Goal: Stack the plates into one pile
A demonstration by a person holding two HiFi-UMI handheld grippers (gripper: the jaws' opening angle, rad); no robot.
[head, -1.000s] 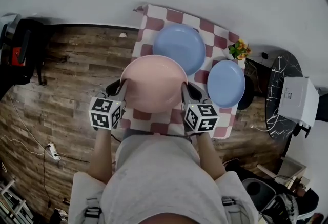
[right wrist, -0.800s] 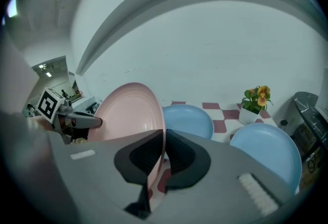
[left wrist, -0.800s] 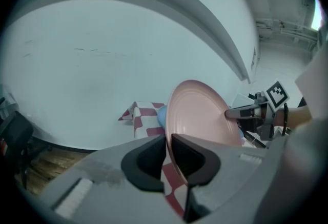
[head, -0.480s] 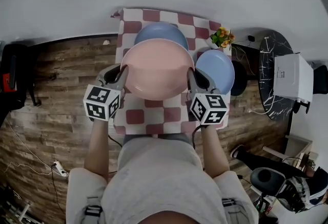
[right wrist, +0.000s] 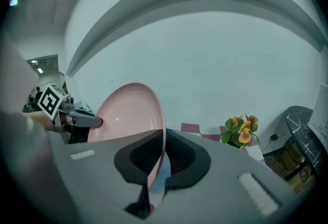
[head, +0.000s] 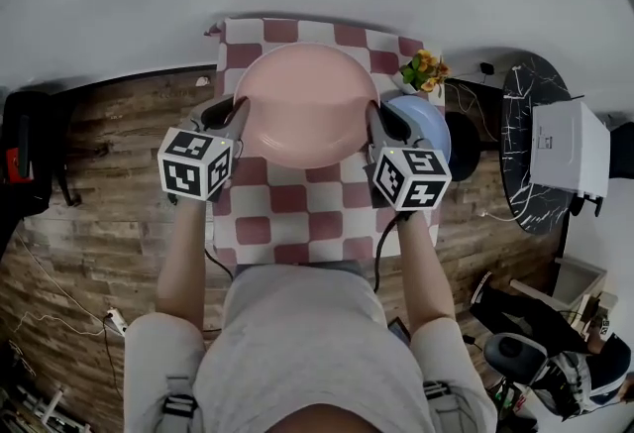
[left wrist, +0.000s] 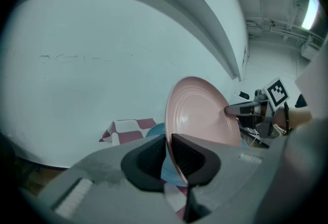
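Since a second ago the pink plate (head: 305,104) has travelled away from me across the counter (head: 307,223). It now hangs above the large blue plate (left wrist: 156,131), which it almost hides. The left gripper (head: 236,112) and right gripper (head: 376,120) hold jaws pinched on its opposite rims. I judge that the next move is straight down.

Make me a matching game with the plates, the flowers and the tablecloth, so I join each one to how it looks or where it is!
Things: 1 pink plate; 2 small blue plate; 3 flowers; 4 tablecloth.
Matches: A red and white squares; B lying flat on the tablecloth; C clamped by left gripper and right gripper; D orange and yellow.
Pairs: 1-C, 2-B, 3-D, 4-A.
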